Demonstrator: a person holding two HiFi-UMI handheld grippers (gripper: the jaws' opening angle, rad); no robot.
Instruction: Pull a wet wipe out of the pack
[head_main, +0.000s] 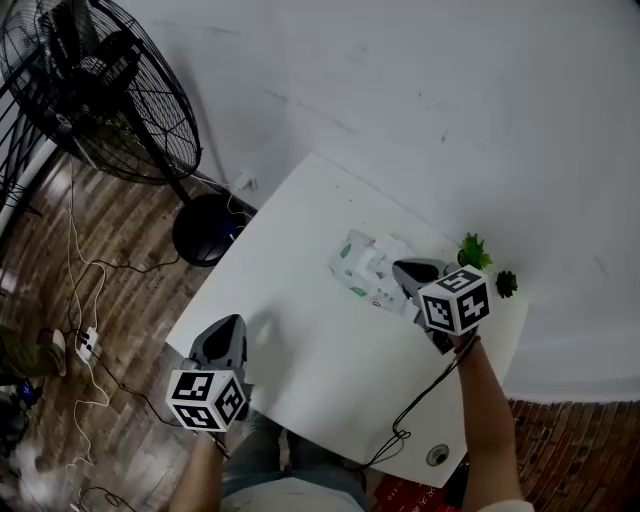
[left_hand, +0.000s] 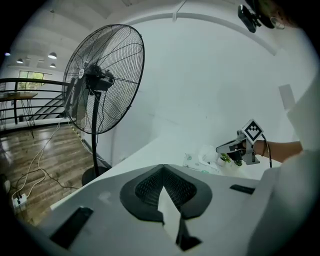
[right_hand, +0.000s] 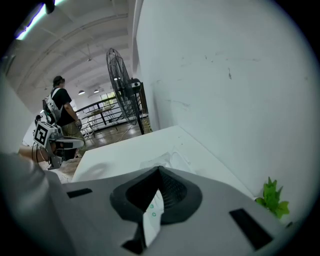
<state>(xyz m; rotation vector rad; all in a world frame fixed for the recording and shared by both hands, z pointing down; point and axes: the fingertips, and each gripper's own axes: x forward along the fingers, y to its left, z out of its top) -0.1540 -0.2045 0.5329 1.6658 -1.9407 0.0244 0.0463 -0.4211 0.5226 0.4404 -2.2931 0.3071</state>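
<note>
Jaws of the right gripper (head_main: 399, 269) are held closed above the wet wipe pack (head_main: 360, 270); the left gripper (head_main: 231, 323), near left, is held closed and empty.

A white table (head_main: 300, 230) is set with one side against a plain white wall (head_main: 450, 90). A dark wood-plank floor (head_main: 130, 300) is seen to its left, and a red brick-patterned strip (head_main: 570, 440) at the lower right. A large black pedestal fan (head_main: 100, 90) is stood on a round base (head_main: 205, 228) just beside the table. Pale cables (head_main: 72, 240) are trailed across the floor to a power strip (head_main: 88, 343). A small green plant (head_main: 474, 252) and a darker one (head_main: 507, 283) are placed at the table's wall edge. Black railings (left_hand: 30, 87) and ceiling lights (left_hand: 52, 55) are shown further back.
</note>
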